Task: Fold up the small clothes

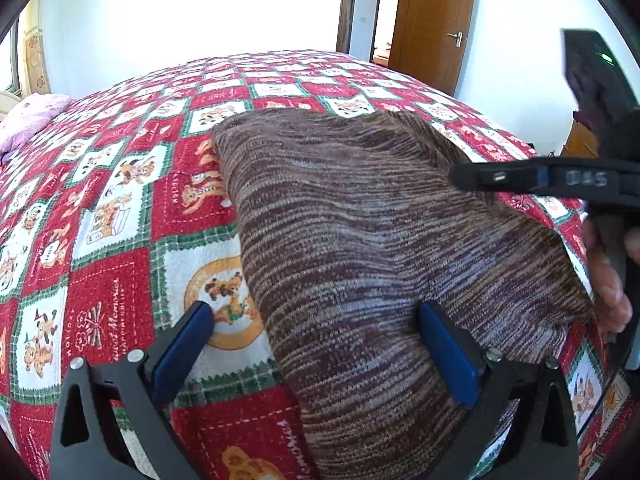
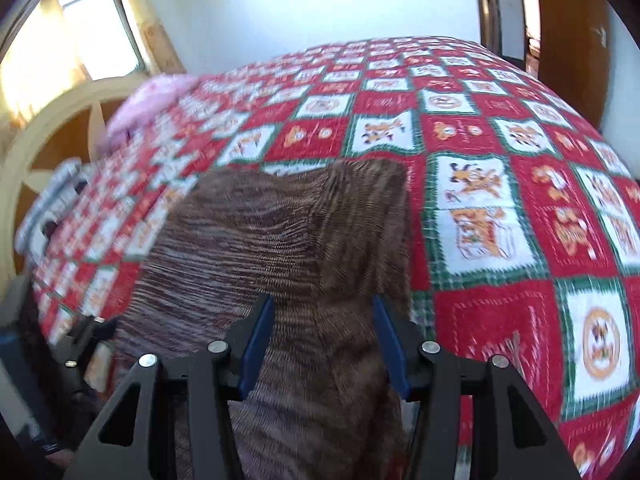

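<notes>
1. Left wrist view: our left gripper [image 1: 316,344] hovers with its jaws spread wide, gripping nothing. One blue pad sits over the bedspread [image 1: 120,208], the other over the near end of the brown striped sweater [image 1: 360,232]. The sweater lies folded on the bedspread, running away from us. At right we see our right gripper [image 1: 560,178], side-on, and the hand [image 1: 610,280] that carries it. A pink pillow [image 1: 32,118] lies far left; a wooden door [image 1: 432,20] stands behind.

2. Right wrist view, blurred: our right gripper [image 2: 324,340] stands partly open, sweater [image 2: 288,240] fabric passing between the pads; we cannot tell whether it is pinched. The bedspread [image 2: 500,200] lies to the right.
</notes>
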{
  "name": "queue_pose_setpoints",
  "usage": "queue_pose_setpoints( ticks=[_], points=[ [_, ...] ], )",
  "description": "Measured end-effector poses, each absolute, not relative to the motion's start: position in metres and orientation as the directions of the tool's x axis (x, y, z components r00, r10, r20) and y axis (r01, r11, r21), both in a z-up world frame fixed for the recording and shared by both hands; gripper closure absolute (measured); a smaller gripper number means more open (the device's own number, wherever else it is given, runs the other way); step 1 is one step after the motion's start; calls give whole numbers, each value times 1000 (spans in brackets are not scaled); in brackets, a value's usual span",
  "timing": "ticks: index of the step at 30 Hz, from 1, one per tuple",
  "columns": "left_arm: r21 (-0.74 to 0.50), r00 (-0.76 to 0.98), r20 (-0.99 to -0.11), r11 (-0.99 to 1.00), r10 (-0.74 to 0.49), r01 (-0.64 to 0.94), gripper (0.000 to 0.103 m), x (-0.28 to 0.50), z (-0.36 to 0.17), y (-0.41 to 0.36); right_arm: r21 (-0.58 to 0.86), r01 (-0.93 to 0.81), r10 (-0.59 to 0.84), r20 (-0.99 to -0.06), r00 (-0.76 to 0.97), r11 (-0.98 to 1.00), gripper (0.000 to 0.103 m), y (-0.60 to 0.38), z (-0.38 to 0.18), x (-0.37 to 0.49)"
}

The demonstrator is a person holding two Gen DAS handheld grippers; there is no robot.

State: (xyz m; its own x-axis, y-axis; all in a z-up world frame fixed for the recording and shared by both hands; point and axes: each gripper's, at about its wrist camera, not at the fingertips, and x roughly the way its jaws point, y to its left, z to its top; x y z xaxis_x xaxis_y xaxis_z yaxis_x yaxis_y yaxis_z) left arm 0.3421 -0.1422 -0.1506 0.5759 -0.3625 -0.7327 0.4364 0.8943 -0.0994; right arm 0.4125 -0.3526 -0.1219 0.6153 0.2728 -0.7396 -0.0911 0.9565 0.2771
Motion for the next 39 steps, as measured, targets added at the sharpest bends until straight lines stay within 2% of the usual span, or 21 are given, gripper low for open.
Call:
queue_pose_setpoints(
  ticks=[4,8,12,13,14,15,20,24,27,28,31,35,37,39],
  points=[
    [-155,573,-713,887,-405,434,0,340,-148,-133,336,-54,297,-733,612,940,65,-377,-116,383],
    [-206,562,-697,876,-444,437,0,341,-148,-125,333,-135,348,-745,569,933,66,-366,-110,348],
    [-220,564,-691,875,-452,431,0,341,-148,-124,282,-162,324,-787,525,946,66,-350,-122,326],
    [-216,567,-691,877,-448,429,0,340,-148,-124,264,-158,307,-799,517,952,71,-348,-127,324],
    [-212,569,-692,879,-444,428,0,339,-148,-125,240,-154,285,-807,517,959,89,-346,-131,324],
    [-207,570,-694,880,-440,428,0,339,-148,-125,216,-149,262,-814,518,965,100,-345,-135,322],
    [-185,574,-702,887,-421,424,0,337,-148,-126,256,-122,279,-772,571,959,101,-358,-117,301],
    [-138,576,-710,882,-405,450,0,328,-148,-132,228,-57,223,-820,527,972,101,-373,-139,303],
    [-96,579,-720,881,-382,463,0,323,-149,-138,252,-59,246,-826,507,966,100,-375,-144,311],
    [-92,580,-721,883,-379,461,0,324,-149,-138,267,-52,255,-818,515,962,96,-376,-137,312],
    [-103,583,-717,886,-381,452,0,324,-149,-134,218,-33,193,-773,604,975,54,-378,-110,316],
    [-102,585,-716,886,-381,452,0,324,-149,-134,225,-94,233,-739,632,970,53,-364,-91,356],
    [-106,584,-716,886,-383,451,0,324,-149,-134,160,-83,176,-748,640,984,54,-356,-94,392],
    [-108,584,-715,886,-384,450,0,324,-149,-133,125,-46,126,-763,634,991,61,-353,-106,426]
  ],
)
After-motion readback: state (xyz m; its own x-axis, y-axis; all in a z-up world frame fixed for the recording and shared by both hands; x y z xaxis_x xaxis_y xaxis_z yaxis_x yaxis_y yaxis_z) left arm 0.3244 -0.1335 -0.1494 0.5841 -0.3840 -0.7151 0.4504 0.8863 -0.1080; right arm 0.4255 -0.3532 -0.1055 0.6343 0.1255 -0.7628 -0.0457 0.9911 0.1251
